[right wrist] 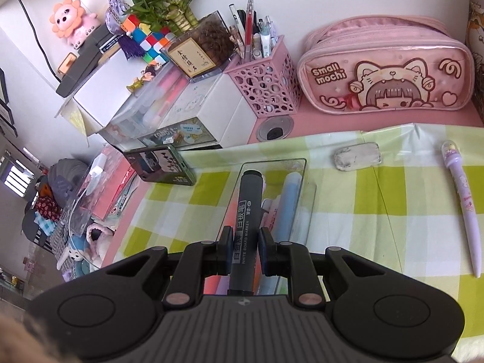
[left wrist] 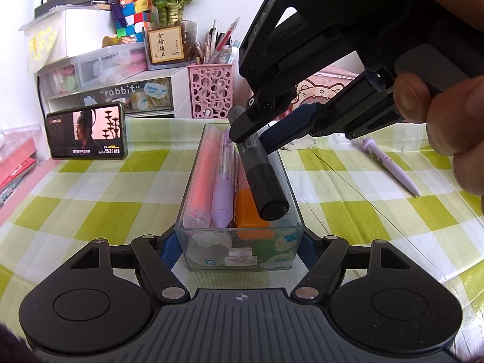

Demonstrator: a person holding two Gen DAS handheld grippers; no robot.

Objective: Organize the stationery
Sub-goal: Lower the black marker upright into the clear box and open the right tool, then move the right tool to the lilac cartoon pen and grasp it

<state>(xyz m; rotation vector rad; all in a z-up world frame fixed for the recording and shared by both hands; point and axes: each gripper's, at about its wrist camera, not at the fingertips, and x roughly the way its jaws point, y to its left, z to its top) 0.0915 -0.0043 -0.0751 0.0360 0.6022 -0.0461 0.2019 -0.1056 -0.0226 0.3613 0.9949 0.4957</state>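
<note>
While the left gripper [left wrist: 240, 243] pinches the near end of the clear tray [left wrist: 193, 181], the right gripper [right wrist: 245, 249] clamps a grey whiteboard marker [right wrist: 244, 220] tilted over the tray's pens

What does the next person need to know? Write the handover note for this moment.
Left hand-held gripper: shut on the near end of the clear box, steadying it on the checked cloth.
Right hand-held gripper: shut on the black whiteboard marker, held over the box.
Done: a pink pen, a purple pen and an orange marker lie in the box.
Left: lower the black marker into the box and let go; then collect the purple pen and the eraser, both loose on the cloth.
</note>
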